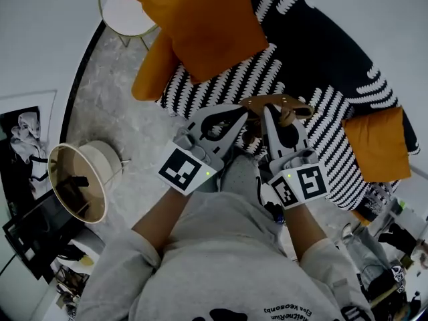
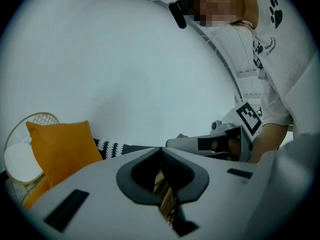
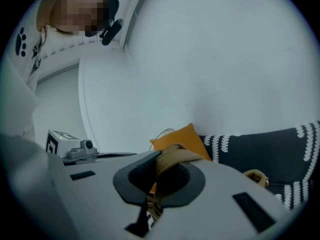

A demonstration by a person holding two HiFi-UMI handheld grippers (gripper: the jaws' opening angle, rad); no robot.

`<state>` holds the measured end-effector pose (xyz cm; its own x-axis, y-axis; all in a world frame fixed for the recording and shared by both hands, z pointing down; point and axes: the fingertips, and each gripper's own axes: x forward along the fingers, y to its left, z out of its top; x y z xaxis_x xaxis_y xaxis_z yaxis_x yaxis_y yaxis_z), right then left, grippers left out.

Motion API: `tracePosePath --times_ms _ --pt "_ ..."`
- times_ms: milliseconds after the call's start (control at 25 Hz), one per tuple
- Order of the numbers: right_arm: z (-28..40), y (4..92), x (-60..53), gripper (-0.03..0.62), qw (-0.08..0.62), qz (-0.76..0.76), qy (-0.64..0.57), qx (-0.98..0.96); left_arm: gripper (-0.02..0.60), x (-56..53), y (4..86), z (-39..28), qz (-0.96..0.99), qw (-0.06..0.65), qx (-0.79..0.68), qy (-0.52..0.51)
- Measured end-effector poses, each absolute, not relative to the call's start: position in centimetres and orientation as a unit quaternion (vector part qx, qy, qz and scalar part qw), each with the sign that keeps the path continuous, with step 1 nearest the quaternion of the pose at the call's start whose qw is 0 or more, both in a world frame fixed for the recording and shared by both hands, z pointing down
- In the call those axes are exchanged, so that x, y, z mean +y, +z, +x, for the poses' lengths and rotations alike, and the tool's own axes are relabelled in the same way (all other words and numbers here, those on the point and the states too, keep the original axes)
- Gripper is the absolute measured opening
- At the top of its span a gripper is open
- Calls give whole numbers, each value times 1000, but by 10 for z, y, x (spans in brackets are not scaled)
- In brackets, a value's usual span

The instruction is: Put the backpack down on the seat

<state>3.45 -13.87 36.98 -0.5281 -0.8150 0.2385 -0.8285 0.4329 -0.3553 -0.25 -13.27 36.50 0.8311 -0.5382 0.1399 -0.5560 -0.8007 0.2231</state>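
In the head view my two grippers meet over the front edge of the black-and-white patterned seat (image 1: 321, 59). The left gripper (image 1: 245, 114) and the right gripper (image 1: 266, 112) are each shut on a tan backpack strap (image 1: 281, 103) that loops up between them. The left gripper view shows its jaws (image 2: 161, 153) pinched on a tan strap (image 2: 165, 196). The same holds in the right gripper view, where a tan strap (image 3: 176, 155) bulges out of the closed jaws (image 3: 160, 159). The backpack's body is hidden below the grippers.
Orange cushions lie on the seat at the back left (image 1: 200, 19), lower left (image 1: 150, 72) and right (image 1: 378, 142). A round white side table (image 1: 124, 9) stands beyond the seat's left end. A lamp shade (image 1: 77, 179) and a framed picture (image 1: 23, 139) stand left on the marbled floor.
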Motion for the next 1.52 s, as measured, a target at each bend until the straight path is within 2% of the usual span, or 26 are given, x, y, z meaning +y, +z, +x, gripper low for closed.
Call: tracePosePath --times_ms 840,1520 --pt "45 474 -163 34 36 514 283 -809 20 -153 460 3 940 173 -281 83" --pt "43 554 -169 34 97 513 353 -776 20 -157 512 10 929 213 -269 136"
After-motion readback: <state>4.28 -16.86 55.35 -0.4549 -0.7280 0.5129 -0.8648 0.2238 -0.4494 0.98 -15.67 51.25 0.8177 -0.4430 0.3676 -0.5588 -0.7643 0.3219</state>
